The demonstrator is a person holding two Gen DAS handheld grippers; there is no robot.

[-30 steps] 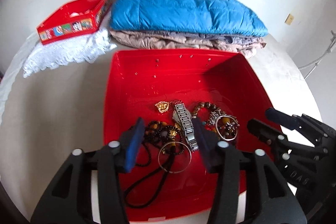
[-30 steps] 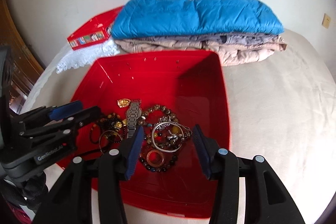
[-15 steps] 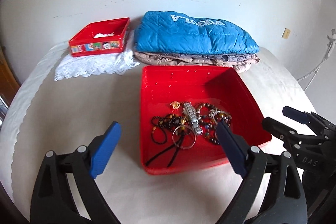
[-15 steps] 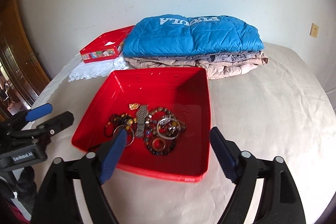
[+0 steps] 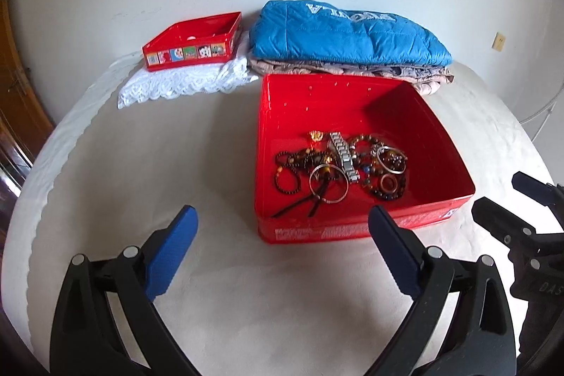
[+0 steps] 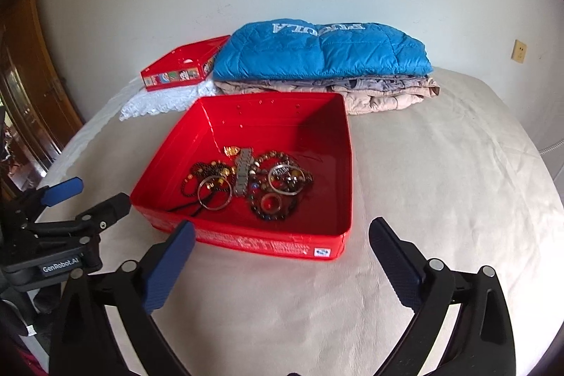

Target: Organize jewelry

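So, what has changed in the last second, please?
Both claws, left claw and right claw, drew back from over the red tray and opened wide, holding nothing. The jewelry pile, small red box and folded jackets stayed put.

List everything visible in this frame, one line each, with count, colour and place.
tray: 1, red, centre of the bed.
jewelry: tangled pile, brown beads, silver and gold, inside the tray.
box: 1, red with picture strip, back left on the lace cloth.
lace cloth: 1, white, under the box.
jacket: 1, blue, folded, behind the tray.
bedding: beige, folded under the jacket.
left tongs: black with blue pads, open.
right tongs: same, open.
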